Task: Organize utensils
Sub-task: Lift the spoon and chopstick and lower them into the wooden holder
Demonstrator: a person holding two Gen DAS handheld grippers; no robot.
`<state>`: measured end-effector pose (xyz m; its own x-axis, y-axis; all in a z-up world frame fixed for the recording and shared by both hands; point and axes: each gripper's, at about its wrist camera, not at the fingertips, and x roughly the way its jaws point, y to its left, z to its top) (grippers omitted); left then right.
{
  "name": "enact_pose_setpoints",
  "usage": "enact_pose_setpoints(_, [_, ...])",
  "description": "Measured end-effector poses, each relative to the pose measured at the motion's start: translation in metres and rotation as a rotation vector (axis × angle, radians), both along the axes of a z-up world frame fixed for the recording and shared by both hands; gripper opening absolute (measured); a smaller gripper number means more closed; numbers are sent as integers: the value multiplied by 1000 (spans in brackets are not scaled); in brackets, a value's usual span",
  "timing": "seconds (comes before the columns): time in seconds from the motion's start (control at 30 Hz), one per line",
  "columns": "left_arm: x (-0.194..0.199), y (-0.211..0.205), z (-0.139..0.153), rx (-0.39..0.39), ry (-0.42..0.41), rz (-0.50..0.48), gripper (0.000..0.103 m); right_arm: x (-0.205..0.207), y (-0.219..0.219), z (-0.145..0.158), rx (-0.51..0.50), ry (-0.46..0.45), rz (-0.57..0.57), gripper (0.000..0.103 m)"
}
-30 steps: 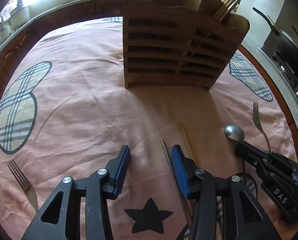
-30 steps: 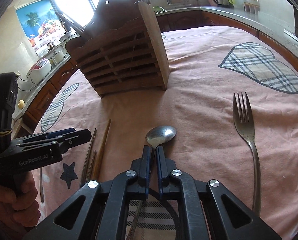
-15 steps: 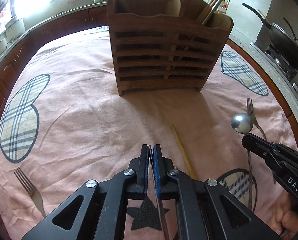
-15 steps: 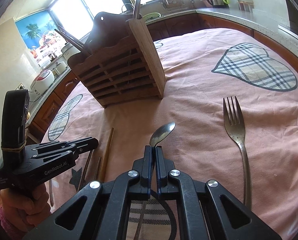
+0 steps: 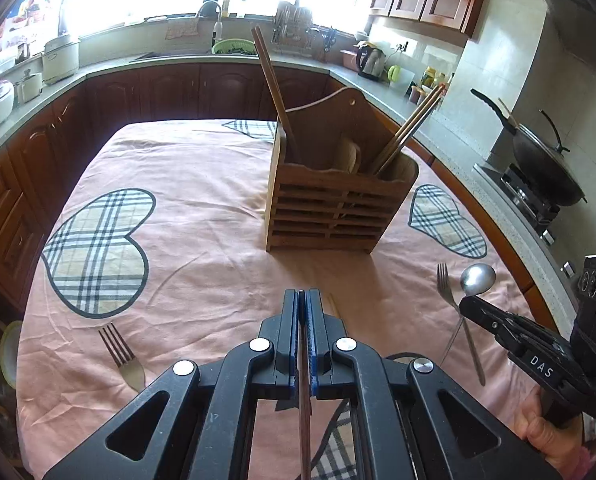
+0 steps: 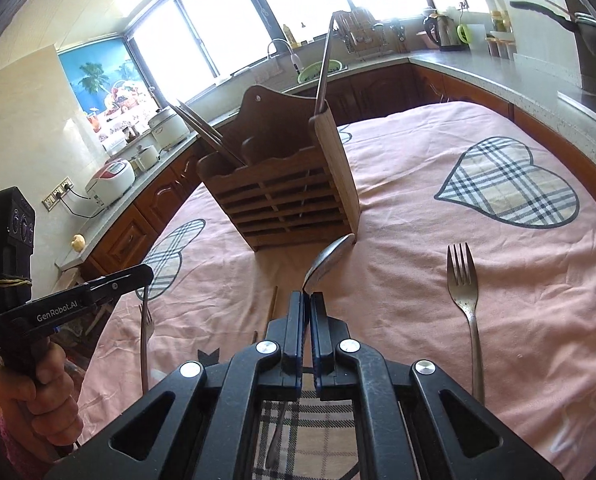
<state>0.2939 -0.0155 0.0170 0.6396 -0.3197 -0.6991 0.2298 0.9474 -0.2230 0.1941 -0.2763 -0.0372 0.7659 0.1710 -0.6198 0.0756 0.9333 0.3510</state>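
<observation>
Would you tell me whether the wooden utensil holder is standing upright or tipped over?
Upright: the wooden utensil holder sits flat on the tablecloth, chopsticks poking out.

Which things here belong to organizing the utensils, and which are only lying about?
Job: wooden holder; chopstick in left tongs; spoon in right tongs; forks on cloth.

Lying about: wok, kettle, rice cooker.

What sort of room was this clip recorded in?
Almost certainly a home kitchen: a sink tap under the windows, an electric kettle on the counter, and a wok on the stove. The work happens on a cloth-covered table.
</observation>
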Motion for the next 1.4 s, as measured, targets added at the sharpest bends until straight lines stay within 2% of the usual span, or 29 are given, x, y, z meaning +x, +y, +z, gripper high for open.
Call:
enact_pose_setpoints(0.23, [-39, 22, 34, -31, -71, 18, 2, -11, 3, 23, -17, -61, 0, 2])
enact_pose_setpoints(0.77, [-75, 55, 61, -96, -197, 72, 2, -25, 7, 49, -72, -143, -15, 2])
enact_pose_setpoints(1.4, [-67, 70, 87, -155, -317, 88, 2, -19, 1, 74, -135, -220, -30, 2])
